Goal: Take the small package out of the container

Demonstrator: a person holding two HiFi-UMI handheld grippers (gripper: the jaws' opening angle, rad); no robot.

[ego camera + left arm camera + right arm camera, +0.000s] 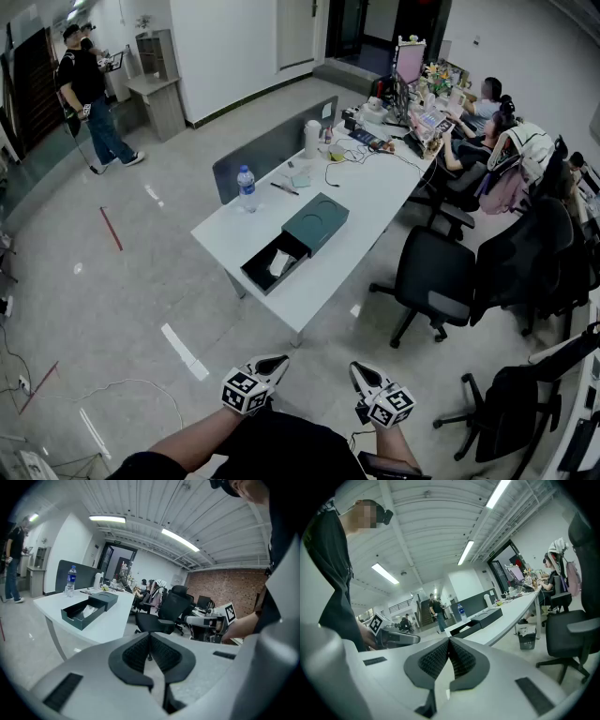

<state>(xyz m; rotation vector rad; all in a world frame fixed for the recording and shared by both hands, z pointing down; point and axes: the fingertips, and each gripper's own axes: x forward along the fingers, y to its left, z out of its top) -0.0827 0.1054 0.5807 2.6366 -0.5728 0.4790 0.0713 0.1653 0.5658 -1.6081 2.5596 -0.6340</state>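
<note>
Head view | left claw (275, 362), right claw (360, 371) closed | package (280, 262) in container (254, 275)

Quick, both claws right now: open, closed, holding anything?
Left claw: closed, nothing between its jaws.
Right claw: closed, nothing between its jaws.

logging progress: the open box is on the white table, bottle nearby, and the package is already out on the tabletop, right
Not quite. The package lies inside the open box, not out on the tabletop; the head view shows it. The box is on the white table, bottle nearby.
</note>
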